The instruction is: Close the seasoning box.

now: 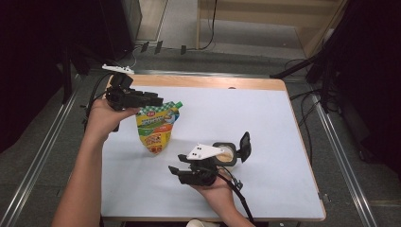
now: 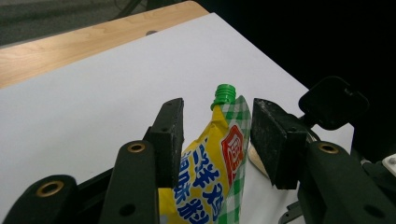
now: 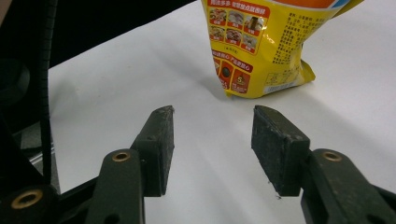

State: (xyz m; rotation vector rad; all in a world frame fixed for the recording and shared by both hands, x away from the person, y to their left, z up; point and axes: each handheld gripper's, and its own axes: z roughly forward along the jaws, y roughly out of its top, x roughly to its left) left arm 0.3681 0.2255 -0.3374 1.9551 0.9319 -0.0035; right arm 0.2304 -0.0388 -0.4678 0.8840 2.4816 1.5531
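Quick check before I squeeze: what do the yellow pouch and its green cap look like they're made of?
The pouch looks like thin, glossy printed plastic film: it creases and catches highlights, and its bottom gusset folds softly on the table. The cap looks like rigid moulded plastic, matte green with ribbed sides. Neither can be confirmed from looks alone.

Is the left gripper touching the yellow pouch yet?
Apart. The left gripper view shows the left gripper open around the yellow pouch, with white table visible between the pouch and each pad.
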